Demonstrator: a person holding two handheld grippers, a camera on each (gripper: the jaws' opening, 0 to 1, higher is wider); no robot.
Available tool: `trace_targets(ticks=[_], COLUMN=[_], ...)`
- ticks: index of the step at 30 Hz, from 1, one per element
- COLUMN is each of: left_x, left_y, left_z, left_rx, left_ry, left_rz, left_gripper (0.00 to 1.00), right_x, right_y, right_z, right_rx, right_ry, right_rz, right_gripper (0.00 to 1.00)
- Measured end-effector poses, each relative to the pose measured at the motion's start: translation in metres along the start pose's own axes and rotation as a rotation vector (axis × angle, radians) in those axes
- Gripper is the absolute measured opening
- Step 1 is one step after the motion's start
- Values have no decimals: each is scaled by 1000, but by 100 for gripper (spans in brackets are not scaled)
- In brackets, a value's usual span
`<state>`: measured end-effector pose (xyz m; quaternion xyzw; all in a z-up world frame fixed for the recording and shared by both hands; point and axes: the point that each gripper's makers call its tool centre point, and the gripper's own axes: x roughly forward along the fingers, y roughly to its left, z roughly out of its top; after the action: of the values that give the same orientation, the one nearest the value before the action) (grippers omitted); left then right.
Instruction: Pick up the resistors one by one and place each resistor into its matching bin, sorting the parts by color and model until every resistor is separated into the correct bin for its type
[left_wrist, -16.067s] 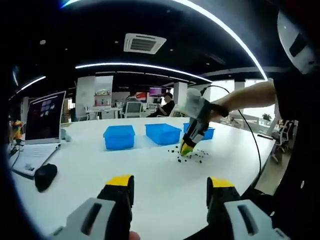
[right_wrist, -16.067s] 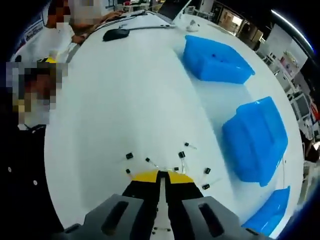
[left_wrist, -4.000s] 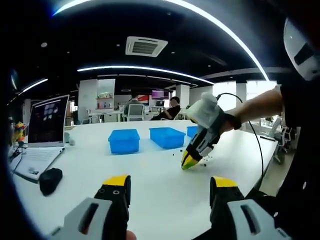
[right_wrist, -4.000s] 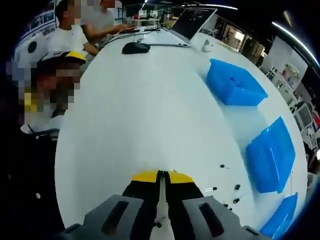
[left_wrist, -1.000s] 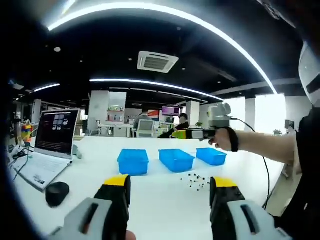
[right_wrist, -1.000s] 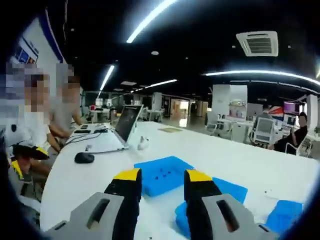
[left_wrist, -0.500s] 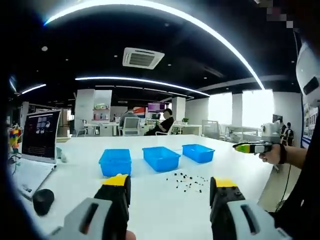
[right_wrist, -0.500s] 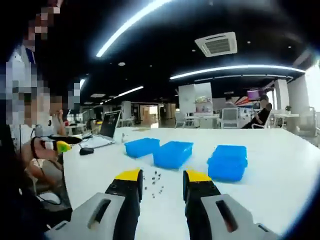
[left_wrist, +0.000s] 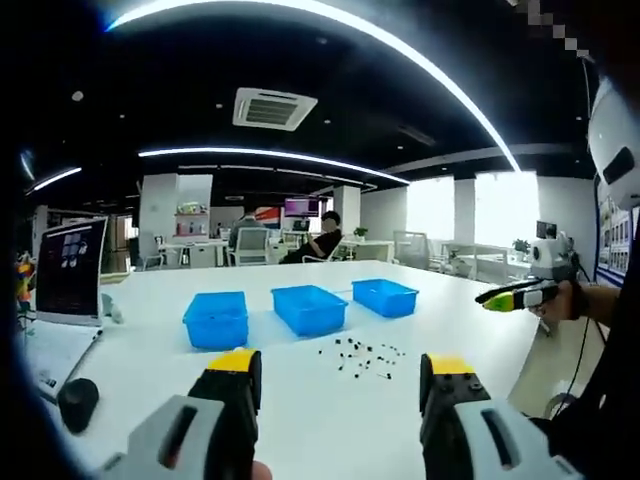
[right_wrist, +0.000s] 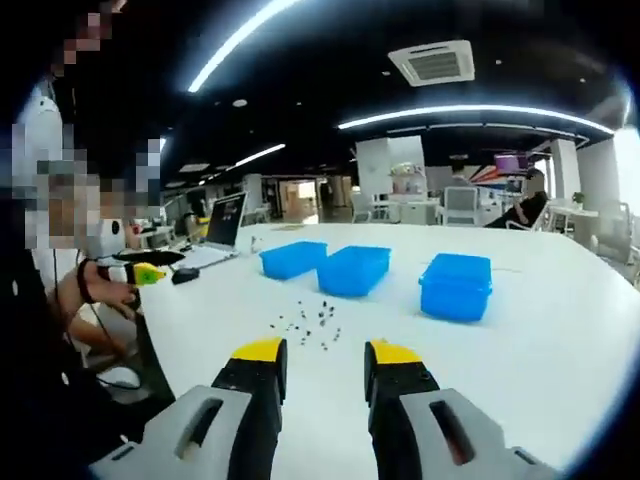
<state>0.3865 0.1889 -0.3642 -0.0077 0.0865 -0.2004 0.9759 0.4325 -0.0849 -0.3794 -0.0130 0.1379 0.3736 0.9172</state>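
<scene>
Three blue bins (left_wrist: 311, 307) stand in a row on the table (left_wrist: 300, 390), resistors (left_wrist: 362, 357) scattered loose before them at 12 o'clock. Left gripper (left_wrist: 340, 368) gapes wide; right gripper (right_wrist: 322, 352) narrower, both empty.

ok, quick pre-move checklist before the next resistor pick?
1. Right gripper open, nothing between its jaws: ok.
2. Left gripper open, nothing held: ok.
3. Loose resistors on the white table ahead of the right gripper, in the open: ok.
4. Three blue bins in a row behind the pile: ok.
5. Resistor colour and model readable from here: cannot tell.
</scene>
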Motion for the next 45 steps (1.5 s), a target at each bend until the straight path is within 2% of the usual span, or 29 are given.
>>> trace_targets(ticks=[4, 9, 15, 17, 21, 25, 34, 45], left_x=[-3, -7, -10, -10, -12, -14, -16, -13], left_y=[3, 4, 7, 7, 8, 11, 13, 15], left_z=[-8, -15, -23, -24, -24, -27, -34, -38], left_rx=[-4, -9, 5, 0, -2, -9, -33, -38], left_ry=[15, 28, 47, 47, 40, 43, 46, 53], left_rz=[6, 3, 5, 3, -5, -4, 2, 2], left_gripper=[65, 65, 64, 64, 64, 64, 64, 64], right_x=[24, 57, 99, 111, 135, 154, 171, 176], right_y=[2, 6, 9, 9, 9, 10, 14, 4], right_z=[13, 17, 3, -4, -14, -27, -50, -55], right_rx=[-28, -122, -187, -184, -153, -213, -239, -259], right_ry=[72, 201, 394, 461, 563, 659, 771, 792], right_rz=[74, 148, 227, 247, 260, 255, 245, 212], right_gripper=[31, 29, 26, 26, 23, 21, 19, 14])
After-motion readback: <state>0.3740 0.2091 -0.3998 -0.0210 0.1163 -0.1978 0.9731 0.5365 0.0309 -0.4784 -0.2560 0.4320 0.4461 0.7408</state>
